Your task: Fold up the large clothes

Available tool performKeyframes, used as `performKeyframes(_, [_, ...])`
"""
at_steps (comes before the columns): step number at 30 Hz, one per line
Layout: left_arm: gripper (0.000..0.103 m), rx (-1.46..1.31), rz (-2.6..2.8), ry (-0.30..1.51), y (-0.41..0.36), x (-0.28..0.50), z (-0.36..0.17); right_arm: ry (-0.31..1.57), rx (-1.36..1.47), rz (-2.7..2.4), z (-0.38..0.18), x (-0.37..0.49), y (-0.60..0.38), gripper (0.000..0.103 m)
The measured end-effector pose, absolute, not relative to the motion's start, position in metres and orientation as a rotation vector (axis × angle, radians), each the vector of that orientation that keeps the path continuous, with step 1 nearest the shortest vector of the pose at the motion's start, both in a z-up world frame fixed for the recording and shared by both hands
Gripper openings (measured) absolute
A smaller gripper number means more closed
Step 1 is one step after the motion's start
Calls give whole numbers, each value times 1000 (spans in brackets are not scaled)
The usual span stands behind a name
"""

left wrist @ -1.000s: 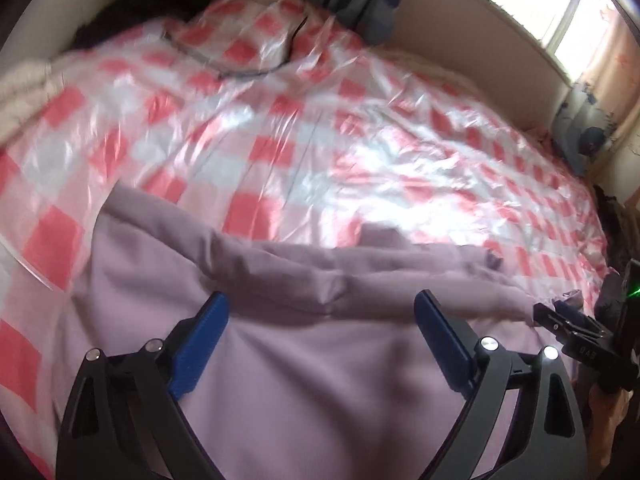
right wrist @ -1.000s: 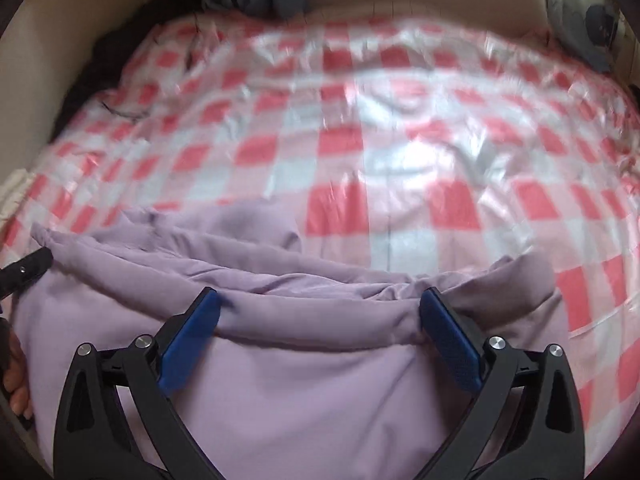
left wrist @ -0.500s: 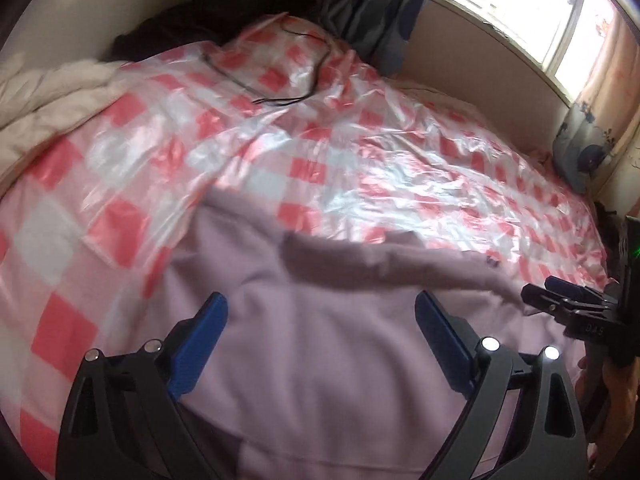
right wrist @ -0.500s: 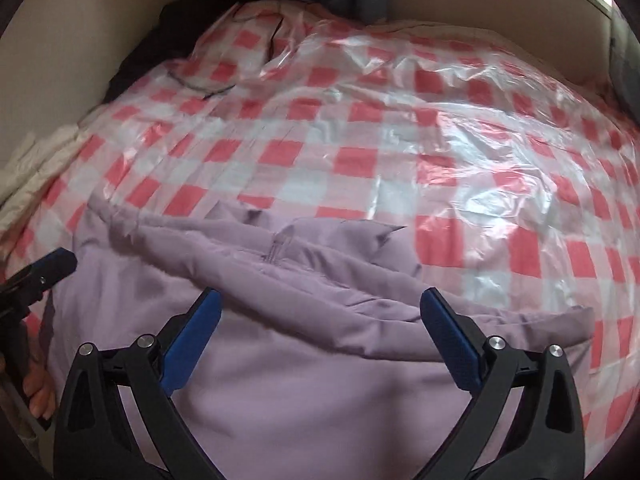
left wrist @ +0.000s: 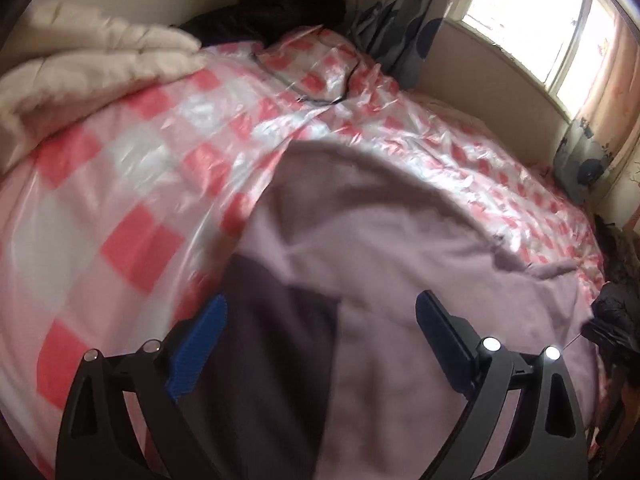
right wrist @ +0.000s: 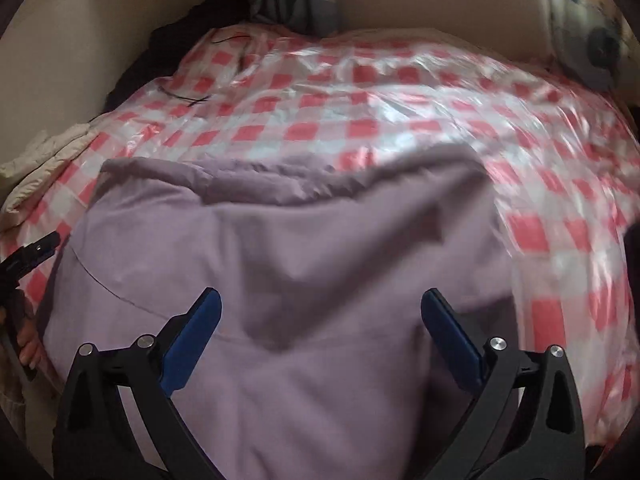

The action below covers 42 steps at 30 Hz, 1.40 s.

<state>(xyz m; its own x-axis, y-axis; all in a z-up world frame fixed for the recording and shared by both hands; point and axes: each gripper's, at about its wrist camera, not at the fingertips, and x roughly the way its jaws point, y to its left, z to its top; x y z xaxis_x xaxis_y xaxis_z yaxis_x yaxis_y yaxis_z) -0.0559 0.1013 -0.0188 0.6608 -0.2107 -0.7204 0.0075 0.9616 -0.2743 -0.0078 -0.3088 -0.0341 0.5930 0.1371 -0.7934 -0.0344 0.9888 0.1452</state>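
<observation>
A large lilac garment (left wrist: 380,248) lies spread on the near part of the bed; it also fills the lower right wrist view (right wrist: 288,264), with a bunched fold along its far edge. My left gripper (left wrist: 320,320) is open and empty, hovering just above the garment's left part. My right gripper (right wrist: 320,312) is open and empty above the garment's middle. The left gripper's tip shows at the left edge of the right wrist view (right wrist: 28,256).
The bed is covered by a shiny pink-and-white checked plastic sheet (right wrist: 400,92). A cream quilt (left wrist: 80,68) and dark clothes (left wrist: 280,8) lie at the far left. A thin black cable (right wrist: 188,98) lies on the sheet. A window (left wrist: 532,20) is at the right.
Both grippers have drawn back and up from the garment and stay open. The garment now lies spread further up the bed, with its fold moved away from me.
</observation>
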Motion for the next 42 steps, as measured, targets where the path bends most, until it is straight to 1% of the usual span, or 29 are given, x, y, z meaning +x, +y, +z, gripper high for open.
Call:
performKeyframes(1, [92, -263, -122, 887, 103, -54, -33, 967, 176, 92, -58, -14, -326, 97])
performKeyframes(2, [95, -290, -136, 932, 104, -50, -52, 978, 176, 106, -72, -15, -330, 97])
performKeyframes(4, [96, -299, -136, 938, 102, -49, -65, 964, 96, 102, -82, -17, -323, 97])
performKeyframes(6, [96, -280, -99, 936, 101, -55, -54, 1000, 114, 122, -65, -18, -323, 97])
performKeyframes(7, [96, -283, -99, 930, 102, -61, -46, 952, 168, 145, -46, -31, -331, 97])
performKeyframes(9, [96, -256, -118, 884, 103, -84, -29, 882, 214, 151, -25, -56, -341, 97])
performKeyframes(11, [96, -233, -120, 837, 108, -112, -18, 842, 282, 145, -20, -92, -361, 97])
performKeyframes(12, [96, -241, -127, 828, 113, -123, -16, 849, 317, 130, -27, -105, -371, 97])
performKeyframes(13, [96, -249, -134, 828, 117, -132, -17, 896, 331, 97, -41, -111, -378, 97])
performKeyframes(15, [96, -213, -135, 905, 118, -138, -34, 1064, 317, 50, -87, -107, -389, 97])
performKeyframes(16, [96, -177, -135, 971, 115, -133, -48, 1094, 375, 87, -103, -109, -397, 97])
performKeyframes(17, [96, -160, -137, 990, 115, -131, -54, 1101, 490, 112, -111, -112, -408, 97])
performKeyframes(18, [96, -167, -128, 988, 119, -134, -51, 1084, 513, 79, -104, -118, -412, 97])
performKeyframes(21, [96, -235, -126, 945, 133, -154, -30, 924, 379, 31, -53, -143, -396, 97])
performKeyframes(23, [96, -155, -94, 886, 129, -173, -15, 817, 286, 12, -25, -157, -380, 97])
performKeyframes(25, [96, -44, -55, 836, 122, -190, -6, 775, 235, 66, -9, -159, -360, 97])
performKeyframes(28, [96, 63, -23, 788, 113, -207, 1, 786, 165, 151, -2, -150, -326, 97])
performKeyframes(31, [96, 124, -11, 761, 111, -221, 5, 829, 133, 176, -11, -131, -289, 97])
performKeyframes(33, [96, 151, -4, 753, 110, -226, 6, 906, 131, 157, -32, -113, -274, 97])
performKeyframes(34, [96, 159, -3, 752, 111, -229, 5, 997, 123, 132, -55, -101, -267, 97])
performKeyframes(35, [96, 166, -2, 753, 112, -231, 6, 1046, 115, 114, -70, -95, -262, 97])
performKeyframes(36, [96, 166, -4, 755, 113, -234, 5, 1052, 103, 100, -76, -93, -258, 97])
performKeyframes(38, [96, 159, -2, 762, 119, -235, 5, 1022, 109, 80, -65, -96, -251, 97])
performKeyframes(40, [96, 147, -8, 764, 123, -235, 4, 948, 116, 112, -46, -101, -243, 97])
performKeyframes(42, [96, 142, -13, 768, 125, -233, 3, 870, 33, 100, -26, -103, -229, 97])
